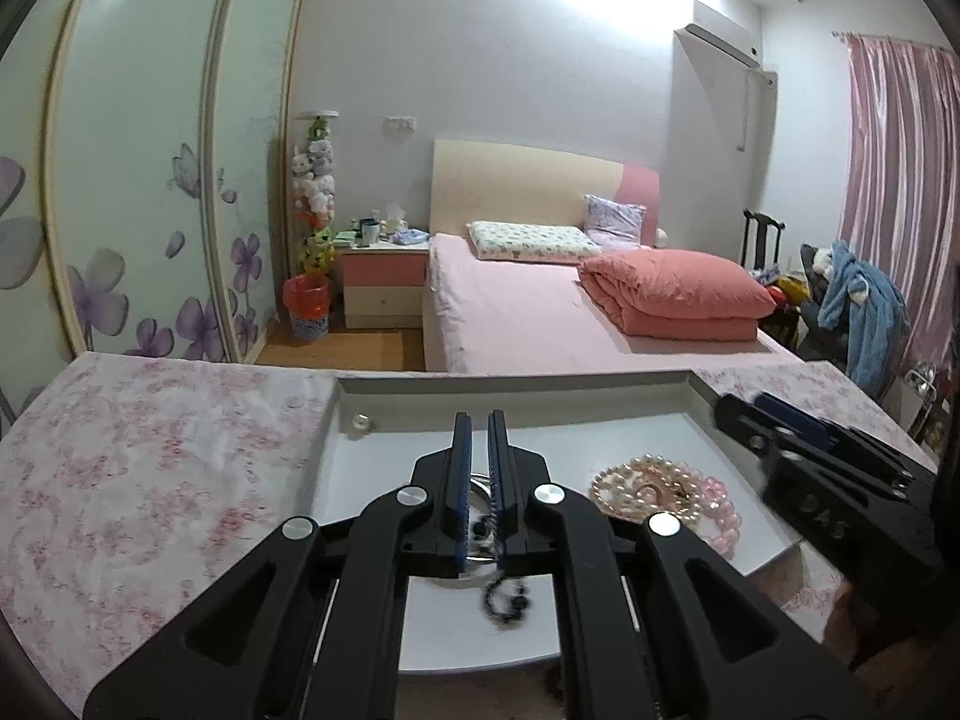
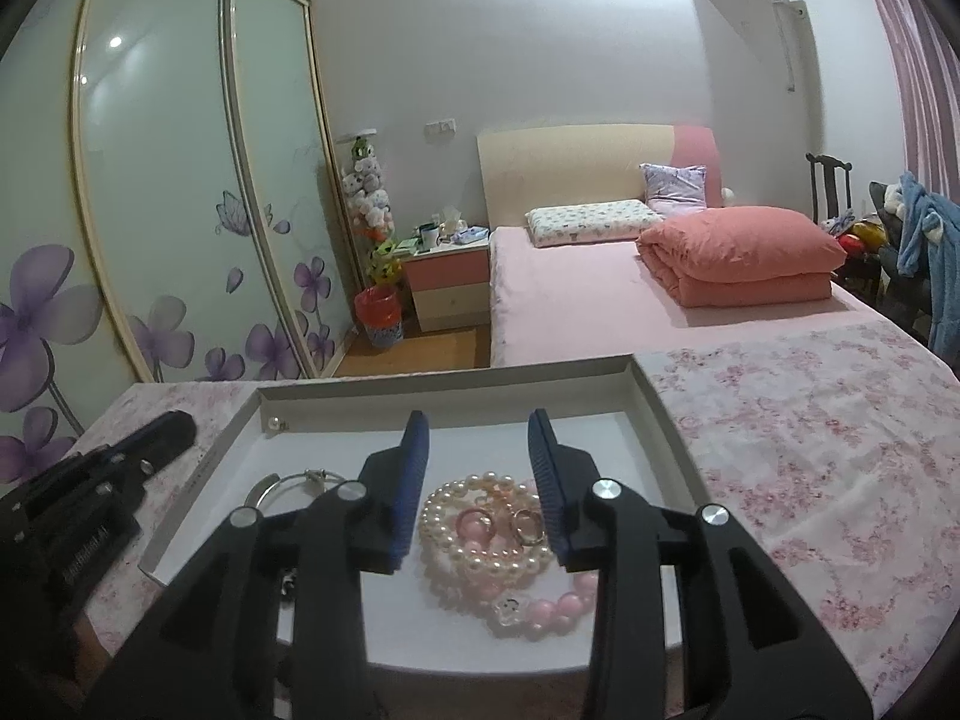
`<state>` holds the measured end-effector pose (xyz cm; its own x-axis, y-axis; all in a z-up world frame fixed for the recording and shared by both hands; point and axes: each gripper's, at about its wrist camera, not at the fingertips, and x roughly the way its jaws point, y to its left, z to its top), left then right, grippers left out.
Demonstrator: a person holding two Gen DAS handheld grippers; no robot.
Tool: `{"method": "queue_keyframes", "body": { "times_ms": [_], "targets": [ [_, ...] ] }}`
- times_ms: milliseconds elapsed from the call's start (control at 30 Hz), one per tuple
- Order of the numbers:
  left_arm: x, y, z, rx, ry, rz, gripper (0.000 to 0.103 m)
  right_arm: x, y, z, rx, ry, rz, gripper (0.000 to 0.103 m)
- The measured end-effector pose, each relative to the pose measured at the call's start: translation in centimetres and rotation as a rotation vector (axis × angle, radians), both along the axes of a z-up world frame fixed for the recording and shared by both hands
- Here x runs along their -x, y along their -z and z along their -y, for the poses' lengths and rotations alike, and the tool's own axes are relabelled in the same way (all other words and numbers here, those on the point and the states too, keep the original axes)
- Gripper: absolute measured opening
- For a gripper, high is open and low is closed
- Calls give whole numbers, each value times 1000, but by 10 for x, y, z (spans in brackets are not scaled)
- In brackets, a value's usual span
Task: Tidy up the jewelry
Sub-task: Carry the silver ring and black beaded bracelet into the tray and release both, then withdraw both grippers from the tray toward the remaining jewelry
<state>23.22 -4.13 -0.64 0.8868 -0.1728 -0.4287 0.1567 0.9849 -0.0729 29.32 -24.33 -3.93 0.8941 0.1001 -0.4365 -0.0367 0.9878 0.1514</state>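
A shallow white tray lies on a pink floral cloth. In it a pearl bracelet circles a pink ring and a gold ring, and a pink bead bracelet lies beside them. My right gripper hovers open over this pile with nothing between its pads. My left gripper is shut, above a silver bangle. A blurred black bead string shows under its fingers; I cannot tell whether the pads pinch it. A pearl stud sits in the tray's far left corner.
The floral cloth spreads on both sides of the tray. Beyond it are a pink bed, a nightstand and sliding wardrobe doors on the left. The right gripper reaches in at the tray's right rim.
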Motion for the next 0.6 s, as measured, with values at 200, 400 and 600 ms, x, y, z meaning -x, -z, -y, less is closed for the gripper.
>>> {"method": "queue_keyframes", "body": {
  "times_ms": [200,400,600],
  "targets": [
    [10,-8,-19,-3,-41,16,18,17,-6,3,6,4,6,35],
    [26,-9,-32,-10,-55,12,19,39,-4,-3,39,-26,-25,35],
    [46,-3,-51,-18,-80,-22,21,56,15,-17,54,-127,-145,35]
  ]
}}
